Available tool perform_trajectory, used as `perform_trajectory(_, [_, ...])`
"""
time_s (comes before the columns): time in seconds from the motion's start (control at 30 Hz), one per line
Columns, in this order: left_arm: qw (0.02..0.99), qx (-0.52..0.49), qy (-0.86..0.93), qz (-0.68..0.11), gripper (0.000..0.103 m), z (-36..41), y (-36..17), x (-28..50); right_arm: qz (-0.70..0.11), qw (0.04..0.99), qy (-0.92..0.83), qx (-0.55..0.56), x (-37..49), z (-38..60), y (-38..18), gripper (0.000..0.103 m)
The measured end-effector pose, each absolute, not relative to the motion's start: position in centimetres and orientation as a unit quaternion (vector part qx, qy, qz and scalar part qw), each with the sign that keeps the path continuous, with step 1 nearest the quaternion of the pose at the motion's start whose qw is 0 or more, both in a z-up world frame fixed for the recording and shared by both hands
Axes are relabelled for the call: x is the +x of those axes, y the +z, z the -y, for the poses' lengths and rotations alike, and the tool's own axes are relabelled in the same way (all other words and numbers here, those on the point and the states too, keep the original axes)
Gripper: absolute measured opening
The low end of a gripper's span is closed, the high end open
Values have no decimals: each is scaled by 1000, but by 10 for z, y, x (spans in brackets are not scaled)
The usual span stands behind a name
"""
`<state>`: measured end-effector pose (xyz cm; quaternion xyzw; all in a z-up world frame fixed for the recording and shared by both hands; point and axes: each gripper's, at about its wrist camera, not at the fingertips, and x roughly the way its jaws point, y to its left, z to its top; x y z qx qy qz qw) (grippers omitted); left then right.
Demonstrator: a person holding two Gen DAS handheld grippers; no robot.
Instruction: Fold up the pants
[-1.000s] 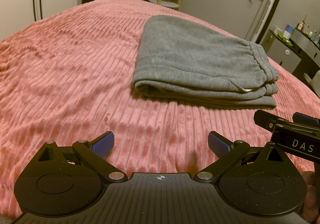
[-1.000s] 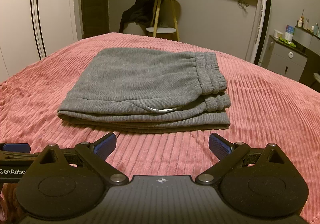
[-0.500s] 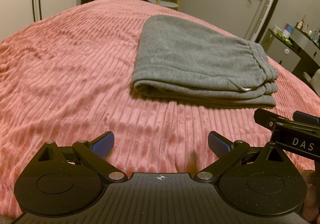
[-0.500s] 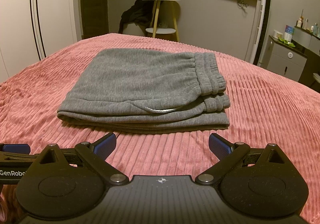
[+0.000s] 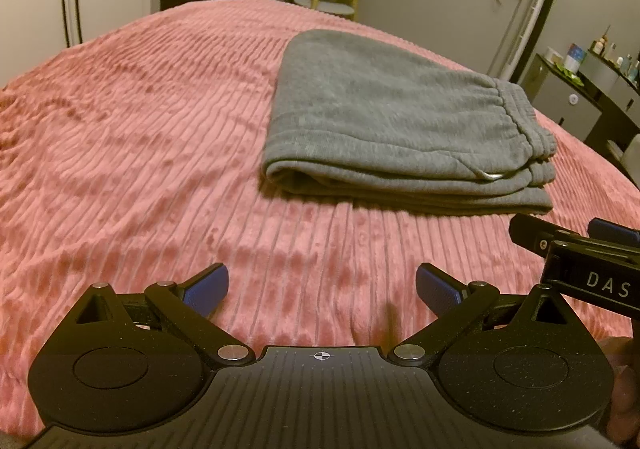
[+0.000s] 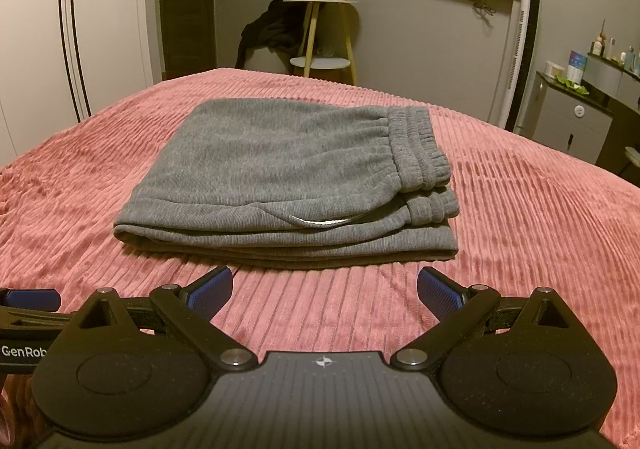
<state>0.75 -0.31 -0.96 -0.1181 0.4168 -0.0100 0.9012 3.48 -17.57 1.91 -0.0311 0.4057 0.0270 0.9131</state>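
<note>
Lying folded, pants [image 6: 288, 185] ahead of both spread tongs.

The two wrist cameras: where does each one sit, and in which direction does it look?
Left wrist: sits on the open left hand-held gripper, low over the pink blanket, facing the folded grey pants ahead-right; the other gripper shows at right.
Right wrist: sits on the open right hand-held gripper, facing the pants straight ahead.
Both share pants, blanket, and the stool.

Both wrist cameras sit low at the bed's [image 5: 120, 137] near edge, facing far; left view stands left, right view squarely before the folded pants [image 6: 288, 177], both sharing them.
</note>
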Motion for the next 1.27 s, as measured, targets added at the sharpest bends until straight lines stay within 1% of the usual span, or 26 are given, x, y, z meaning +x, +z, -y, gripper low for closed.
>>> perform_trajectory(1.27, [904,-114,-4,-411,103,4,-9,7,-408,912,25,-27,35,175,18,99])
